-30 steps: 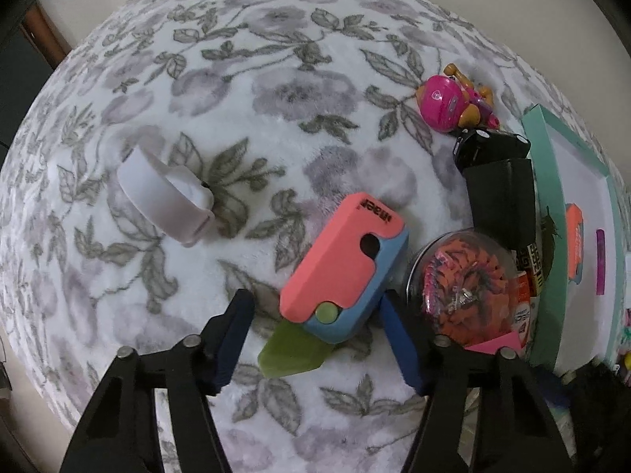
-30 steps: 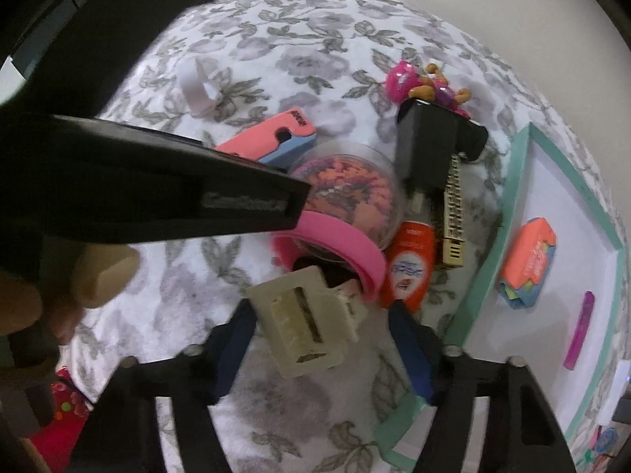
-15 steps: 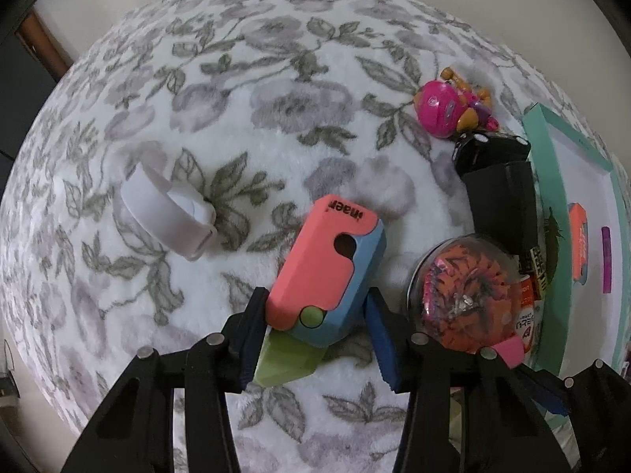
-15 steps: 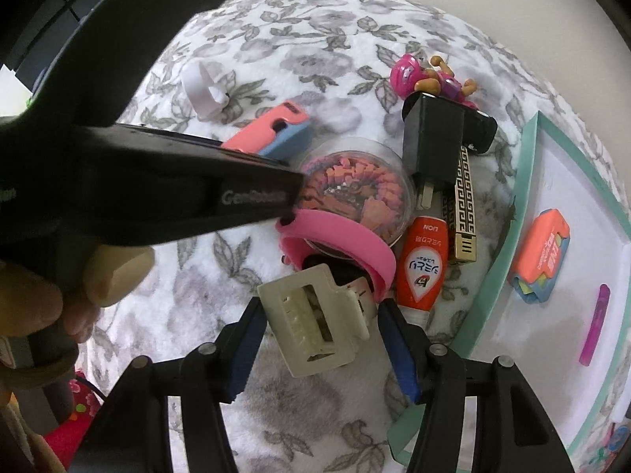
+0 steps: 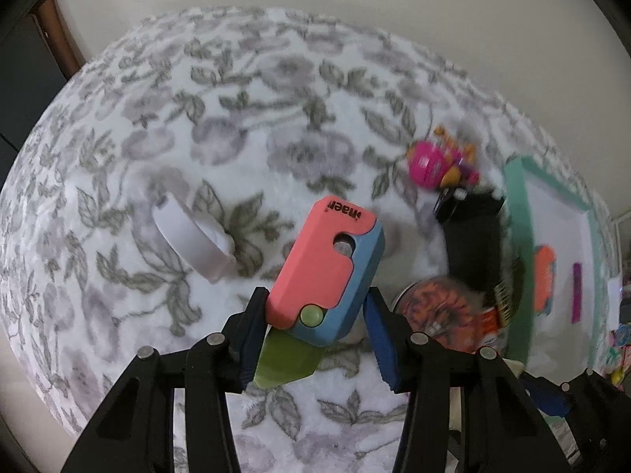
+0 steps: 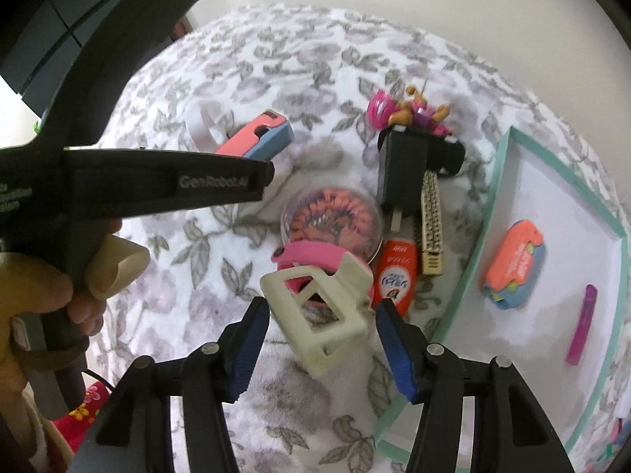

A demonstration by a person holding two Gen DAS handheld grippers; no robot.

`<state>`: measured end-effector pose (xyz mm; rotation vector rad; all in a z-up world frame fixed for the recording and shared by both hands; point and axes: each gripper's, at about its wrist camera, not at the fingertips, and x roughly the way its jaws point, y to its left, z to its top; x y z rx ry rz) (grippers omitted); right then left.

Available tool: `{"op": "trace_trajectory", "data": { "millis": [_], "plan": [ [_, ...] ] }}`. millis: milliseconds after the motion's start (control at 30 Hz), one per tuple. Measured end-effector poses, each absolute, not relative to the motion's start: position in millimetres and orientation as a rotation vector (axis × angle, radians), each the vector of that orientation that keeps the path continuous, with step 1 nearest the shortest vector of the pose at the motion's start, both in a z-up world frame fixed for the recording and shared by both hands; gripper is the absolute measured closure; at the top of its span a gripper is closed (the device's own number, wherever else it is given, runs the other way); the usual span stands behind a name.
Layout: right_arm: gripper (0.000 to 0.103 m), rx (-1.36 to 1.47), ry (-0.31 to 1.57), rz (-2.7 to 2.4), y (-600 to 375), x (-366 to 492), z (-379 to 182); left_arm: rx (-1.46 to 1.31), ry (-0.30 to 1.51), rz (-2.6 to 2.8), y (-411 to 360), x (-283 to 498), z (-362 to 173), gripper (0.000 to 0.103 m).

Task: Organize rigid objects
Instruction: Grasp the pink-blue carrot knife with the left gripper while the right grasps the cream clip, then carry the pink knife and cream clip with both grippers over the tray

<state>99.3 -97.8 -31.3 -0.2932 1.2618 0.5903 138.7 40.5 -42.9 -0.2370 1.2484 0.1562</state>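
My left gripper [image 5: 315, 339] is shut on a coral and blue toy knife [image 5: 327, 268] with a green blade and holds it lifted above the floral blanket; the knife also shows in the right wrist view [image 6: 258, 140]. My right gripper [image 6: 321, 351] is closed on a cream hair claw clip [image 6: 319, 307] and holds it raised and tilted over a pink ring [image 6: 315, 254]. The teal-rimmed white tray [image 6: 477, 256] lies to the right and holds an orange and blue eraser [image 6: 514, 262] and a purple stick [image 6: 581, 323].
On the blanket lie a white tape roll [image 5: 189, 240], a pink doll toy [image 6: 402, 112], a black charger plug [image 6: 402, 169], a round box of orange bits [image 6: 331, 220], an orange tube [image 6: 396, 276] and a gold comb [image 6: 432, 224].
Both grippers closed on their objects and rose: the left lifted the toy knife off the blanket, the right lifted and tilted the cream claw clip.
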Motion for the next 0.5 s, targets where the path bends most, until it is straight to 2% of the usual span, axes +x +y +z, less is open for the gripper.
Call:
{"op": "trace_trajectory", "data": {
  "millis": [300,500],
  "plan": [
    [0.045,-0.237,1.181,0.573,-108,97,2,-0.252,1.097,0.144,44,135,13,0.053],
    [0.045,-0.172,1.060,0.515,-132,101,40,-0.251,0.996,0.117,40,131,51,0.053]
  ]
}}
